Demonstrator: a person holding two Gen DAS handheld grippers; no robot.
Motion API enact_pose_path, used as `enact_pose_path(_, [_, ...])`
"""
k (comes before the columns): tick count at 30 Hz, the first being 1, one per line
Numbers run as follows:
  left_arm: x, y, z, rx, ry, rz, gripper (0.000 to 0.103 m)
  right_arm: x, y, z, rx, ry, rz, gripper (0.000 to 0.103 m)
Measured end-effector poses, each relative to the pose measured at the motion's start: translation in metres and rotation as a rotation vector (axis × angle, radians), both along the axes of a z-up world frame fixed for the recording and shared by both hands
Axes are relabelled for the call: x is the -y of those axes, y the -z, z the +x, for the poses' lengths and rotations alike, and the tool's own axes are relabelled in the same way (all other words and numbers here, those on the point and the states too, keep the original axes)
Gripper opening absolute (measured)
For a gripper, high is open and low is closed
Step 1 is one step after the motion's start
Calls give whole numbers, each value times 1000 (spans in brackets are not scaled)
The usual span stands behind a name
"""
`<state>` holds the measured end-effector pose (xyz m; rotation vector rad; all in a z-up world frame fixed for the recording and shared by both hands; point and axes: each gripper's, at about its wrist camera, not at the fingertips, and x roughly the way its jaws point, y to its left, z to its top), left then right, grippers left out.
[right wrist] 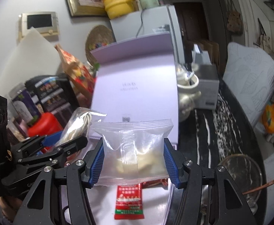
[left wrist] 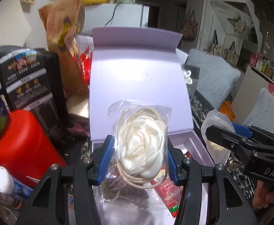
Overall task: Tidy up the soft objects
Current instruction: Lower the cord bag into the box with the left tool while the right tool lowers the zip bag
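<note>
Cream satin is what we've got in the left tool [left wrist: 138, 161]: a fabric rose wrapped with a loop of pale cord, all sealed in a crinkly clear bag [left wrist: 139, 150]; the blue pads press on the bag from both sides, so it's gripped, hanging just over the open lilac box [left wrist: 198, 146]; the box's lid [left wrist: 138, 86] stands up behind it.

Over in the right tool [right wrist: 134, 163] we're holding a second clear pouch [right wrist: 133, 150]; this one is flat, with ribbed sealed ends, a white ribbon strip running down the middle and something soft and cream-coloured bunched at the bottom; the pads pinch its two side edges, and it sits above the box's front part too.

What each view gives us: the left wrist view shows the right tool off to the side with its pouch seen edge-on; it also shows a red canister [left wrist: 24, 150] and a black printed pack [left wrist: 28, 78] on the cluttered desk. The right wrist view shows a red sachet [right wrist: 129, 200] lying flat inside the box much more clearly; plus a white ceramic pot [right wrist: 187, 93], a glass bowl [right wrist: 242, 178] with a stick in it, and grey cushions [right wrist: 249, 78] beyond the desk.
</note>
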<state>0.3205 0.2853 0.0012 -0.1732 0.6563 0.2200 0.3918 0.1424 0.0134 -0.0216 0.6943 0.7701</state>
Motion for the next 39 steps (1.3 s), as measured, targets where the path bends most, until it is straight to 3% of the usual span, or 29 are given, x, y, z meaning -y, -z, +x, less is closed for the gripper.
enact_pose_path(6, [2,17,10,-73,0,13,51,-6,16,10,-32,-3,-40,58])
enact_pose_path(25, [-11,60,33,-239,31,-95,51,-28,61,25,-181,-16,-140,58])
enact_pose_path(39, [-11,65,36,-297,-12,-51,57,-37,78,28,-220,-12,-201,59])
